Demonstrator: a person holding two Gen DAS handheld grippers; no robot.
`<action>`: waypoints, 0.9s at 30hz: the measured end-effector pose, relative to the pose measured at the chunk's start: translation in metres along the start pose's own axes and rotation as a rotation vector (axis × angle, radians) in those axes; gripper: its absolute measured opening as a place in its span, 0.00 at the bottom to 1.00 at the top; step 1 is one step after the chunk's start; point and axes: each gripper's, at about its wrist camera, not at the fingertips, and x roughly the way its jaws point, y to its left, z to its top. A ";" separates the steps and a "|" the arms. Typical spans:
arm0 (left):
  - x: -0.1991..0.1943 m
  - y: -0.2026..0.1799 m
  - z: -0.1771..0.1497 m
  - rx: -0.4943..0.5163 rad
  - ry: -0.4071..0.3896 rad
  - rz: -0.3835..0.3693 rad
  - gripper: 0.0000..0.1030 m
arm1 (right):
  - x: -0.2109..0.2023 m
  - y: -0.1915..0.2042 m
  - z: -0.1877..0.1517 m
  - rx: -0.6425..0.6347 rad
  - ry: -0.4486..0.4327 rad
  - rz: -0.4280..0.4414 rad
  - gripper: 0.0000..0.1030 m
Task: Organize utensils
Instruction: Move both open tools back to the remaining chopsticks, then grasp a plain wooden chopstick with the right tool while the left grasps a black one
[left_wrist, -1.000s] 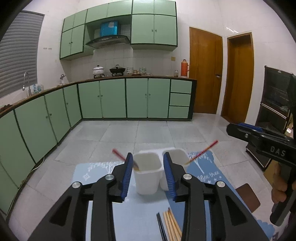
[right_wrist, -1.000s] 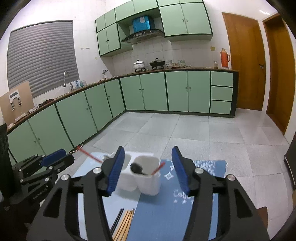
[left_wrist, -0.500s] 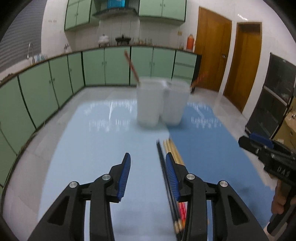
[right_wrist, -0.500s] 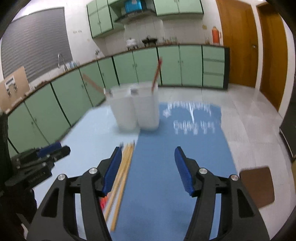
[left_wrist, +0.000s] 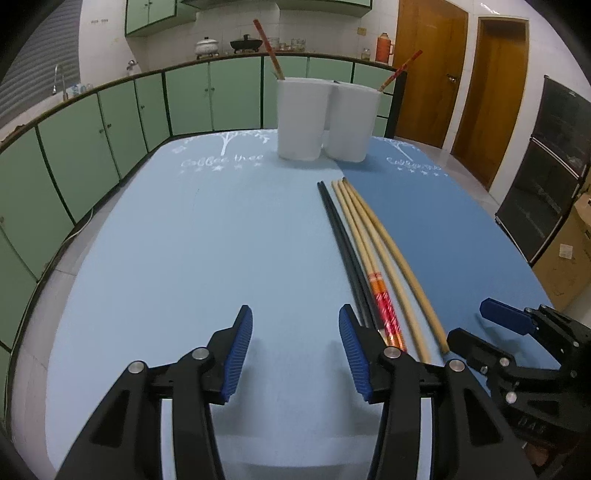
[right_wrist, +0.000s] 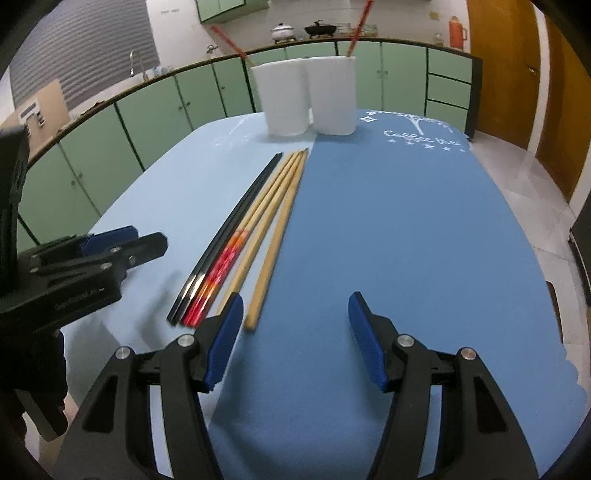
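Both sets of jaws are standing wide apart and gripping nothing. The left gripper (left_wrist: 295, 354) is filling the bottom of its own view, its blue-padded fingers (left_wrist: 239, 354) hovering over the light blue mat (left_wrist: 177, 258); its right finger is sitting just beside the near ends of the chopsticks, though contact cannot be told. The right gripper (right_wrist: 295, 339) is occupying the bottom of its view, spread over the dark blue mat (right_wrist: 406, 229), with its left pad lying just beside the near end of a bamboo stick.

The chopsticks (left_wrist: 365, 251) are lying side by side in a neat bundle along the seam where the two mats are meeting, running from the lower centre of the frame up toward the middle. In the right wrist view the bundle (right_wrist: 251, 229) is showing two black sticks at the left, a pair with red and orange patterned ends beside them, and plain bamboo ones at the right.

At the upper centre of both views, two white holders (left_wrist: 325, 118) are standing upright and touching each other at the far end of the mats. A red chopstick (left_wrist: 267, 48) is leaning out of the left holder, and another (left_wrist: 400, 74) is leaning out of the right one.
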 end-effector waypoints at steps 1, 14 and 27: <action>0.000 0.000 -0.003 0.001 0.001 0.003 0.47 | 0.000 0.002 -0.001 -0.006 -0.001 0.000 0.55; -0.006 0.003 -0.019 0.001 0.004 0.010 0.50 | 0.008 0.014 -0.004 -0.029 -0.027 -0.037 0.30; -0.014 -0.012 -0.027 0.027 0.012 -0.042 0.50 | 0.004 -0.003 -0.005 0.014 -0.026 -0.055 0.06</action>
